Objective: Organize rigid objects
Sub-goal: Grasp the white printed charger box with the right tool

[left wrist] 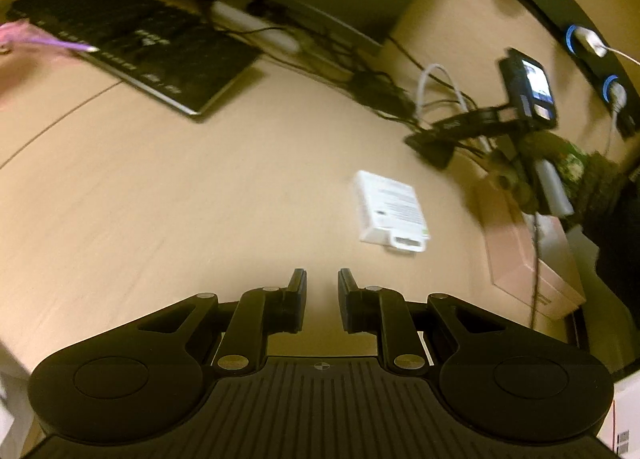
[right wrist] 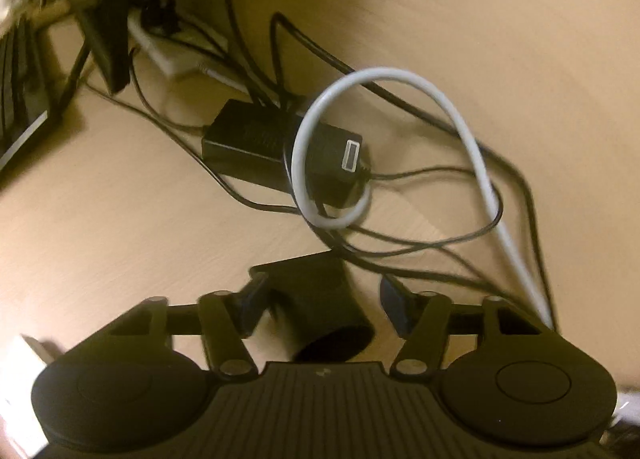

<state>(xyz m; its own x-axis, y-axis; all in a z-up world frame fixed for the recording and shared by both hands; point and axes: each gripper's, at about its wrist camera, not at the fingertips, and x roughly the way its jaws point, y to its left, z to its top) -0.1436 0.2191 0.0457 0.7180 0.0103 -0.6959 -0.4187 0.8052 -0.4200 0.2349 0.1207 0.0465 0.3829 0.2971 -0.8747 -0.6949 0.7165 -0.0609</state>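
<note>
hovering above the pale wooden surface (left wrist: 168, 195), the left tongs (left wrist: 322, 291) stand nearly pressed together, a narrow gap between the pads and nothing in it. a white rectangular device (left wrist: 390, 213) with a printed label lies flat on the surface just ahead and to the right of them, apart from everything else. a dark keyboard (left wrist: 132, 43) sits far off to the upper left, and a pinkish box (left wrist: 528, 255) lies at the right edge.

in the right wrist view, the right tongs (right wrist: 320, 299) are partly spread, and a dark cylindrical object (right wrist: 324, 307) sits between the fingers; blur hides whether the pads press on it, so i cannot tell if it is gripped. beyond lie a black adapter (right wrist: 260, 143), a looped white cable (right wrist: 384, 77) and a tangle of thin black wires.

this looks like an early gathering step. the next move probably calls for settling the grip on the dark cylinder, and for widening the left tongs before they can straddle the white device.
</note>
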